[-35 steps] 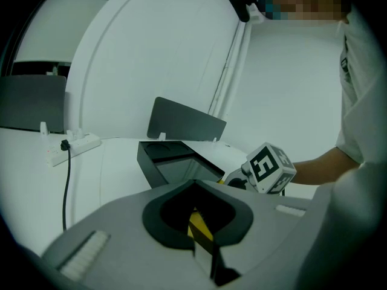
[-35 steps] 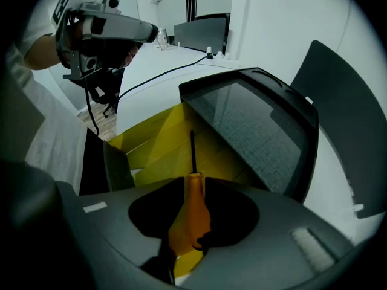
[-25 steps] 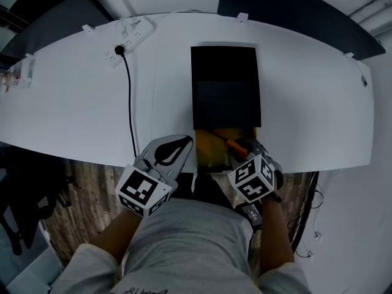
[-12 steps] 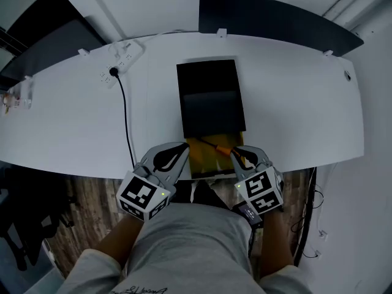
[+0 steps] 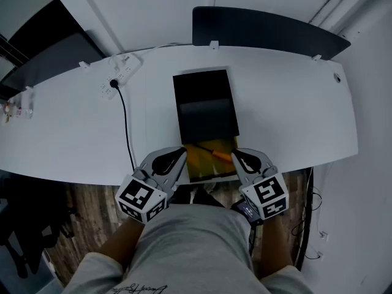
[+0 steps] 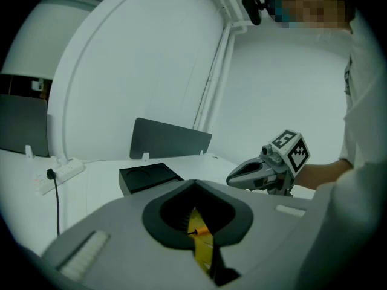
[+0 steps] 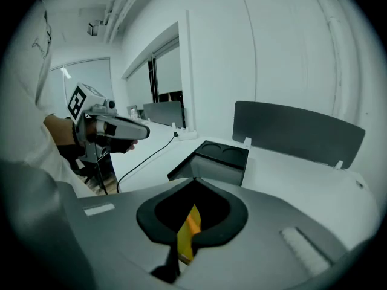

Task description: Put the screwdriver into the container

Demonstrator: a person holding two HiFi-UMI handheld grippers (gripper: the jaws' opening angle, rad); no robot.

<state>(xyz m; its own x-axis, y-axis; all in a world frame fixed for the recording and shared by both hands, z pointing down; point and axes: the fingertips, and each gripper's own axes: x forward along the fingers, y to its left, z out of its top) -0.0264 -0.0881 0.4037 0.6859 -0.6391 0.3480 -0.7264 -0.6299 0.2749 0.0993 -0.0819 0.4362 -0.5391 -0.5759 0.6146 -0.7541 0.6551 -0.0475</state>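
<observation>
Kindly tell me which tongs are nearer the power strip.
Left. The left tongs sit below the power strip; the right tongs are farther right, past the yellow tray.

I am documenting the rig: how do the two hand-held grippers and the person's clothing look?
Both the left gripper and right gripper have smooth grey shells with a black teardrop-shaped opening. Each carries a white cube with black square markers. The person wears a pale grey shirt.

Dim, cool, underexposed light, soft shadows, strong fisheye bending, dark rounded corners in both gripper views
</observation>
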